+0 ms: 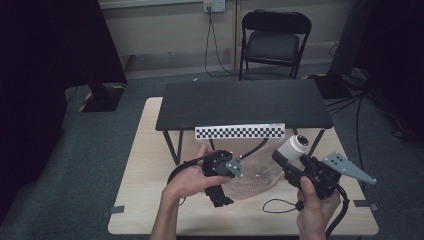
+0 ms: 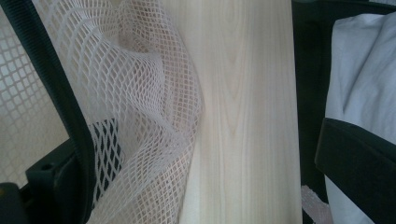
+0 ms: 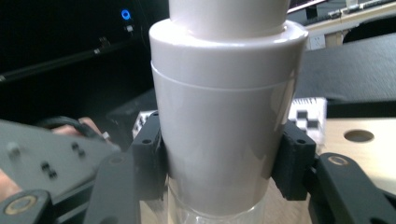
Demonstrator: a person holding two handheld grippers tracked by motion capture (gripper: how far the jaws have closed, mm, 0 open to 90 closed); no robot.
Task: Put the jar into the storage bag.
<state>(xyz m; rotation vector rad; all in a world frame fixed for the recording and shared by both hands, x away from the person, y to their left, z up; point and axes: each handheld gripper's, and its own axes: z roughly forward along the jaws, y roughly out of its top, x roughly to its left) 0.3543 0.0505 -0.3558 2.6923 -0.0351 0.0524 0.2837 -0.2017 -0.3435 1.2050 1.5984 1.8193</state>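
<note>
The right gripper [image 1: 286, 161] has its jaws clamped on a white bottle [image 3: 224, 116], one black pad pressed to each side of the wide white upper section, just above the clear body that shows below the jaws. That smooth plastic looks slick and rigid, and probably light, so a squeeze on the broad white band is the safest place; a hold lower down on the clear wall might slip or flex. From the high view the bottle [image 1: 294, 146] points up and away beyond the jaws, tilted over the mouth of a white mesh bag [image 1: 252, 175] that lies on the bench [image 1: 150, 165]. The left gripper [image 1: 222, 197] points downward with netting [image 2: 140, 116] bunched against its left jaw; the jaws stand apart, and whether they pinch the mesh I cannot tell. The mesh is soft, floppy and prone to collapse, so it is best taken at the rim. Both hands are low, forearms rising from the near edge.
</note>
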